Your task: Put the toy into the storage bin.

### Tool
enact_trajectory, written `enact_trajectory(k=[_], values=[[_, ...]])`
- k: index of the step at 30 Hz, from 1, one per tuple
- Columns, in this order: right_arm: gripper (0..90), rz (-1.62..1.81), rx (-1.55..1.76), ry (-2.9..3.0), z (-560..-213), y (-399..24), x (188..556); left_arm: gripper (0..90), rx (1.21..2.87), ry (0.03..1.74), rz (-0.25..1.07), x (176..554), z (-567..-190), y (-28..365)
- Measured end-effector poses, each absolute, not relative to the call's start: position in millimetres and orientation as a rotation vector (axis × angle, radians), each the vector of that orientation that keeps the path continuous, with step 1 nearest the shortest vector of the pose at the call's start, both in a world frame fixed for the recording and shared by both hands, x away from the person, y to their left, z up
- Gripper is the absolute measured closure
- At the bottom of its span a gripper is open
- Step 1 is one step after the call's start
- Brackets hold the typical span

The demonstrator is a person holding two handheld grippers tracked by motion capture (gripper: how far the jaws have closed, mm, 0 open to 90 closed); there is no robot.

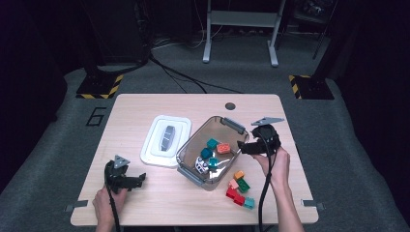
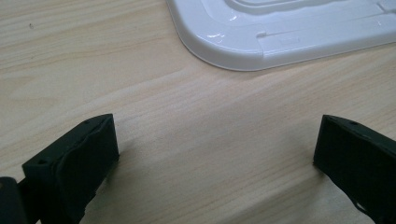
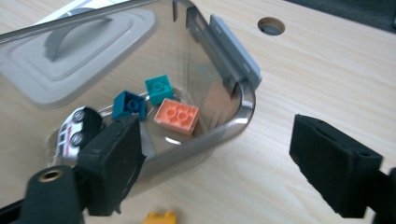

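A clear plastic box (image 1: 189,145) with grey latches stands mid-table and holds an orange brick (image 1: 223,148), teal bricks (image 1: 212,143) and a small toy car (image 1: 201,165). My right gripper (image 1: 244,147) hovers at the box's right rim, open with nothing between its jaws. In the right gripper view its jaws (image 3: 215,140) straddle the box's corner (image 3: 233,123), with the orange brick (image 3: 177,116), a teal brick (image 3: 159,88) and the car (image 3: 77,130) inside. My left gripper (image 1: 140,180) rests open near the front left, with bare wood between its jaws (image 2: 215,140).
The box's white lid (image 1: 166,140) lies flat to the left of the box, its corner (image 2: 280,32) just ahead of the left gripper. Several loose bricks (image 1: 239,188) lie by the box's front right corner. A cable hole (image 1: 230,106) sits near the far edge.
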State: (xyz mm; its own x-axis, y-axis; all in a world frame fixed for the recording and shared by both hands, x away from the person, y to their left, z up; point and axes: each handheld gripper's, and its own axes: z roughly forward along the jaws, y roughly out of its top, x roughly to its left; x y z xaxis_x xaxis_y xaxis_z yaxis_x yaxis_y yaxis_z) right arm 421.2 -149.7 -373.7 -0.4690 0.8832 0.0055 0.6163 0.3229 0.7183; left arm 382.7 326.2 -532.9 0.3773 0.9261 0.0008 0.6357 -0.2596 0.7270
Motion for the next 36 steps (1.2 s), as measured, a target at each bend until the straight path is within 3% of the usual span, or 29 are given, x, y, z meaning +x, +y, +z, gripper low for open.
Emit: enact_trajectory(k=[9, 24, 27, 36], values=[[0.0, 0.975, 1.348, 2.283, -397.0, -171.5, 389.1, 0.0, 1.995, 1.341, 0.579, 382.7, -532.9, 326.2], [0.0, 0.951, 1.345, 2.369, -447.1, -184.9, 341.2, 0.0, 1.995, 1.341, 0.580, 382.7, -532.9, 326.2], [2.5, 0.963, 1.336, 2.374, -457.1, -184.6, 330.7, 0.0, 1.995, 1.341, 0.580, 382.7, -532.9, 326.2], [22.1, 0.981, 1.295, 2.393, -478.3, -180.7, 303.7, 0.0, 1.995, 1.341, 0.580, 382.7, -532.9, 326.2]])
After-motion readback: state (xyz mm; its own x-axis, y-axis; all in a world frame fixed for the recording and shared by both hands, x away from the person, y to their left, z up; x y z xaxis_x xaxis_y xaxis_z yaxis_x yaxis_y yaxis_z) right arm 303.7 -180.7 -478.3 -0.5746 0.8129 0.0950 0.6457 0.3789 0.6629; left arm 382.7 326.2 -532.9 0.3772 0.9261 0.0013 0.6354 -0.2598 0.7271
